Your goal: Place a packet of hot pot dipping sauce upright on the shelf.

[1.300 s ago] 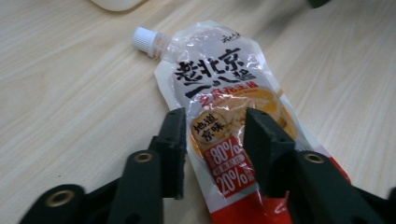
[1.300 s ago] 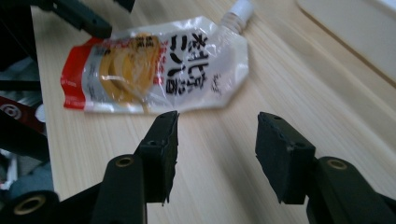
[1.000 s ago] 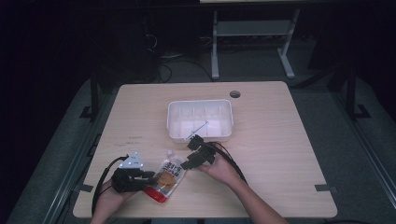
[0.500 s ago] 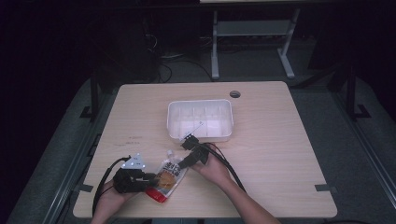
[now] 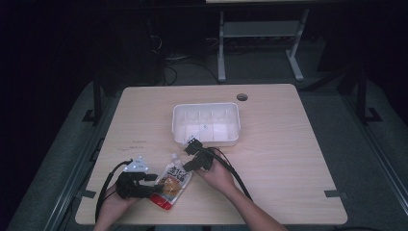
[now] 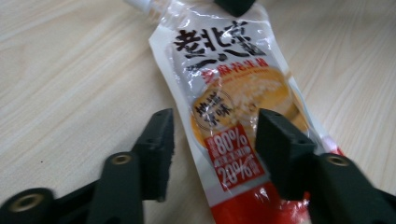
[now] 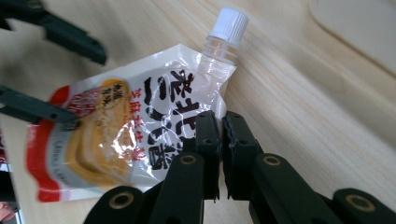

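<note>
My left claw [image 5: 153, 179] sits at the near left part of the table [image 5: 288, 159], and its jaws have just been opening. In the left gripper view they stand apart with the lower half of the spouted pouch [image 6: 233, 107] lying between them, flat on the wood. The left pad [image 6: 159, 149] is clear of the pouch's edge; the right pad [image 6: 278, 144] is over the pouch's right margin, and I cannot tell whether it touches the film. So this claw is released, not gripping.

The pouch [image 5: 172, 181] lies straight ahead of that claw, its red bottom edge nearest to me and its spout pointing away, toward the white tray [image 5: 206, 123], which stands well beyond both claws at the middle of the table.

My right claw [image 5: 190, 166] comes in from the other side, at the pouch's upper end. Its jaws have just been closing. In the right gripper view the two pads [image 7: 208, 140] are almost together, pinching the upper edge of the pouch [image 7: 140, 135] just below the neck, so this claw is clenched on the pouch. The white cap [image 7: 229, 23] pokes out just beyond the fingertips, a little to their right. Farther off, to the left in that view, the black jaws of my left claw [image 7: 60, 74] are spread over the pouch's far end.
</note>
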